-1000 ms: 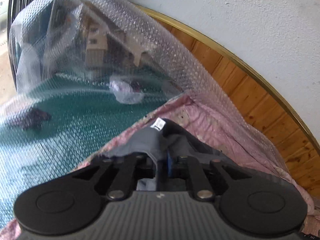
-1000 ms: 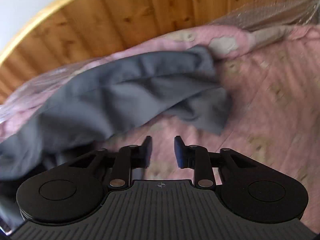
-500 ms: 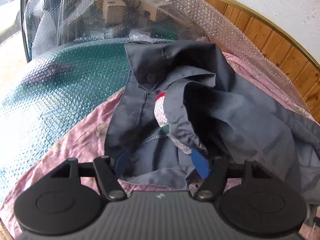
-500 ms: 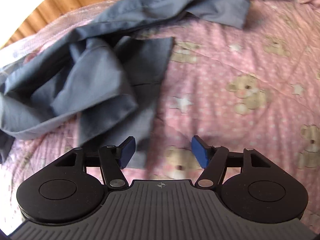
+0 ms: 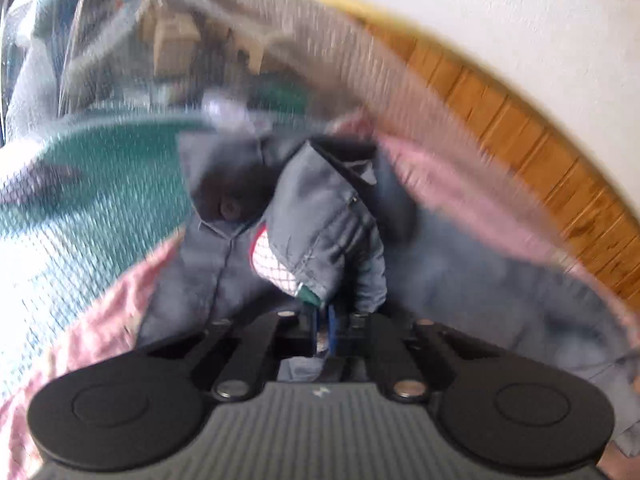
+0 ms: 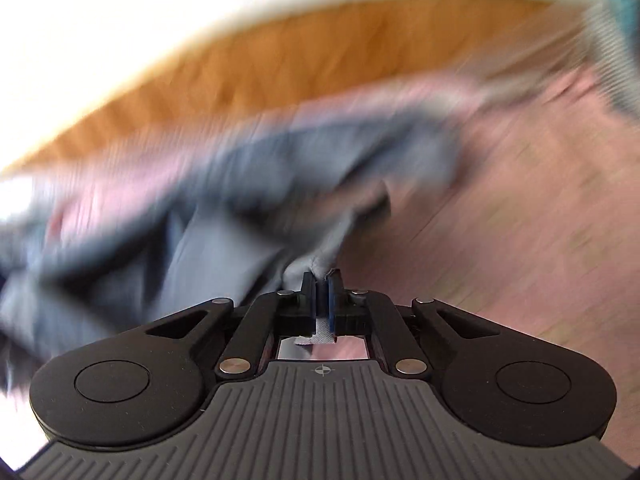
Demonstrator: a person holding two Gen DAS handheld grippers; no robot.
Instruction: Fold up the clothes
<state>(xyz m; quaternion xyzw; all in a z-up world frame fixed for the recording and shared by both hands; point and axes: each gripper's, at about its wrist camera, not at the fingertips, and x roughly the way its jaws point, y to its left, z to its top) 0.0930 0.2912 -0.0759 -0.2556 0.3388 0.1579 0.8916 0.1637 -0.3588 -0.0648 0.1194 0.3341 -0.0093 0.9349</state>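
A grey garment (image 5: 320, 216) with a white mesh lining lies bunched on a pink printed sheet (image 5: 112, 280). My left gripper (image 5: 322, 316) is shut on a fold of it near the waistband, which rises in front of the fingers. In the right wrist view the same grey garment (image 6: 240, 200) stretches left and up, blurred by motion. My right gripper (image 6: 320, 284) is shut on a pinched edge of the cloth, and a bit of fabric pokes out behind the pads.
Bubble wrap (image 5: 100, 160) covers a green surface and boxes to the left. A wooden panel wall (image 5: 520, 132) with white wall above runs along the far side of the bed, also in the right wrist view (image 6: 280, 56). The pink sheet (image 6: 520, 200) spreads to the right.
Both grippers were open half a second ago and have closed on the grey garment. Both views are now blurred by motion, with the cloth lifted and pulled.
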